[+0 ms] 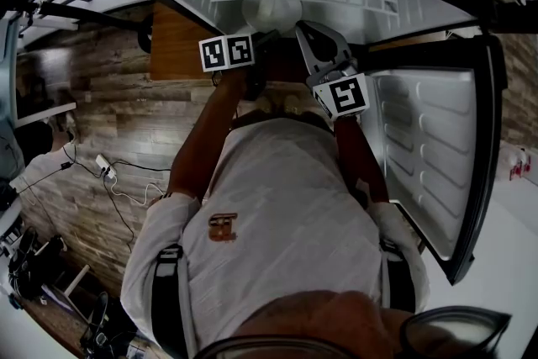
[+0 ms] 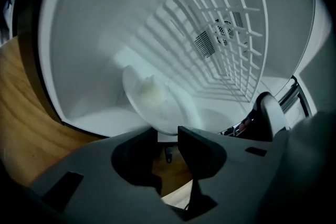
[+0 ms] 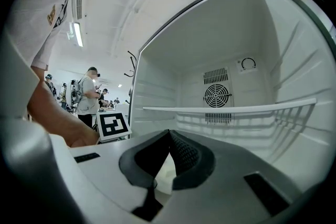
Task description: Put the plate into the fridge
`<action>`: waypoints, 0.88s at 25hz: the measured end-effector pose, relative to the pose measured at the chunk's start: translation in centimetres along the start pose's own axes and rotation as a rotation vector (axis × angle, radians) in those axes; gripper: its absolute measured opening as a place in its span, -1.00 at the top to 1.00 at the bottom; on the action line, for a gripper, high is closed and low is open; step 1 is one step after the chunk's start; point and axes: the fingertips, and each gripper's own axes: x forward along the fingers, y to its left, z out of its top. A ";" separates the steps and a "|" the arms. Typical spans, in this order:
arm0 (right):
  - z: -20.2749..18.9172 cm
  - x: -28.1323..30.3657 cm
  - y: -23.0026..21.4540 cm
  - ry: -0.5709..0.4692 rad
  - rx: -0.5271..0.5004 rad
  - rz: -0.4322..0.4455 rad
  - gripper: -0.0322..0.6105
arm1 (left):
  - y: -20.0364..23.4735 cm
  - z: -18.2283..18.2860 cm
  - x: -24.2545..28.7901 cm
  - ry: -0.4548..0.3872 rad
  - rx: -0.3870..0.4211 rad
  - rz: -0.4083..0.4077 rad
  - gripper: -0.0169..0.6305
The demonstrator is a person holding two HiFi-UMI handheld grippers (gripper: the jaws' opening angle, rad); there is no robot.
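The white plate [image 2: 155, 98] lies on the floor of the open fridge [image 2: 84, 34], under the wire shelf [image 2: 226, 34]. My left gripper [image 2: 168, 136] is open, its two dark jaws standing on either side of the plate's near edge without pressing on it. In the head view the plate [image 1: 273, 13] shows just beyond the left gripper [image 1: 262, 46]. My right gripper [image 3: 168, 132] is held level at the fridge mouth with its jaw tips touching and nothing in them. In the head view the right gripper [image 1: 304, 31] sits right of the plate.
The fridge door [image 1: 429, 147] stands open on the right. A fan vent [image 3: 217, 96] and a shelf [image 3: 231, 109] are at the fridge's back. Wooden flooring [image 1: 126, 122] with a cable [image 1: 105, 168] lies to the left. People stand in the room behind [image 3: 86, 94].
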 end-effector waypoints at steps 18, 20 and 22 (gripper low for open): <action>-0.2 -0.3 -0.2 0.005 0.007 0.002 0.80 | 0.9 -3.1 0.3 0.254 0.248 0.014 0.60; -0.3 -0.4 -0.2 0.007 0.006 0.002 0.80 | 1.0 -3.5 0.4 0.263 0.262 0.020 0.60; -0.4 -0.4 -0.2 0.010 0.005 0.001 0.80 | 1.0 -3.6 0.5 0.257 0.265 0.019 0.64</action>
